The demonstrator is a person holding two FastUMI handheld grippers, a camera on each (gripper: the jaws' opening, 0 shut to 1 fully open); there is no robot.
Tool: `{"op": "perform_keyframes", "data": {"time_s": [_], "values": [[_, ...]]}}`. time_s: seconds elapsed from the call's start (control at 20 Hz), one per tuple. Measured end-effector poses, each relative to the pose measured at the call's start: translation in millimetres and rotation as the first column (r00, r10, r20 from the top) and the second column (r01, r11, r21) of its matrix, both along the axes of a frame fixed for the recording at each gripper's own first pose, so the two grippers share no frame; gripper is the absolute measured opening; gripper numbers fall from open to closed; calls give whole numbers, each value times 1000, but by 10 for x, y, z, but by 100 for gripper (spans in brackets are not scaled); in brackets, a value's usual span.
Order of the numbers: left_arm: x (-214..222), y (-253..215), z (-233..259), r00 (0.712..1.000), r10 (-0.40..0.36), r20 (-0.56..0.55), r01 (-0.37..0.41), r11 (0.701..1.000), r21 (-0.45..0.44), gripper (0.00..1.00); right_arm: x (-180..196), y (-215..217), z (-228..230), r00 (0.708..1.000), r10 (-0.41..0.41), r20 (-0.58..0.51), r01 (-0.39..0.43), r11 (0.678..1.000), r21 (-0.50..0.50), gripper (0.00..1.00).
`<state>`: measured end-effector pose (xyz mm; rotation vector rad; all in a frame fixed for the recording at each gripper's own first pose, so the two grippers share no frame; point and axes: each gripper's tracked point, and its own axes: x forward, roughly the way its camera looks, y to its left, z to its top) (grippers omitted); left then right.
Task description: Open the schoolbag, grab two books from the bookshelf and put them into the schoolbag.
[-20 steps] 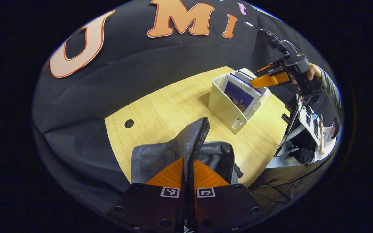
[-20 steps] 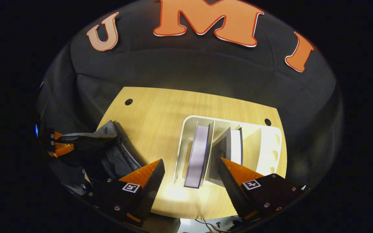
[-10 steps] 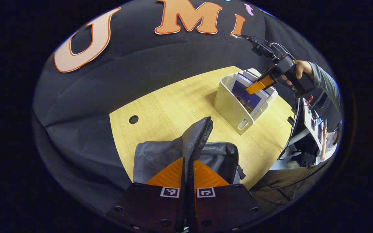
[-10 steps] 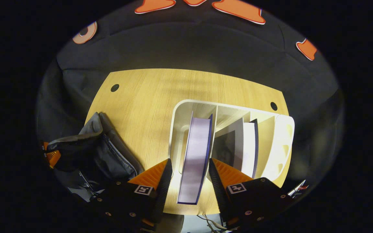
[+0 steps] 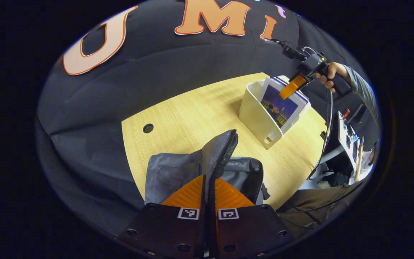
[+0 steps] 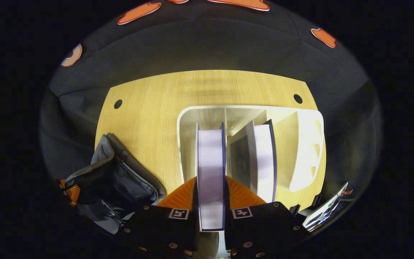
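Left gripper view. Left gripper (image 5: 208,187): fingers closed flat on the raised flap (image 5: 218,153) of the grey schoolbag (image 5: 173,172), which sits on the wooden table (image 5: 192,115) directly ahead of the tips. Beyond the tips and to their right: white bookshelf (image 5: 255,117) with a picture-covered book (image 5: 281,107) raised in it, and the right gripper (image 5: 293,86) at its top edge, held by a hand (image 5: 331,73) in a grey sleeve (image 5: 361,90).

Right gripper view. Right gripper (image 6: 211,196): fingers pressed against both covers of the book (image 6: 210,169), which stands between them, page edges facing the camera, in the shelf's compartment nearest the bag. Second book (image 6: 262,158): next compartment, just right of the fingers. Schoolbag (image 6: 120,180): left of the fingers, mouth held open.

Risks, as judged: the grip sits on one end of the book, so it may pivot or slip on lifting; dragging against the divider could tip the light shelf.

View differences: the cover picture reads from the left gripper view; the compartments and second book read clearly from the right.
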<state>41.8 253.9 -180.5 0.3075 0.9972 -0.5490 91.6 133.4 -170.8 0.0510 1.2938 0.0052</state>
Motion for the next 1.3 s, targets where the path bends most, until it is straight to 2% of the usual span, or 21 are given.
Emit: {"op": "perform_keyframes", "data": {"time_s": [0.25,0.7,1.0,1.3], "values": [[-29,-20,-22,1000,1,-5,0,1000,4,6,-207,-157,412,998,-18,68,12,997,80,29],[-28,-80,-68,999,39,-10,-39,999,-6,6,-515,-325,1158,973,-123,196,75,969,237,28],[-60,-135,-55,999,47,-2,-47,999,-15,6,-728,-302,1425,953,-153,263,62,944,324,27],[-31,-246,-96,995,94,16,-93,995,-43,5,-905,-112,1416,942,-170,289,38,911,412,27]]}}
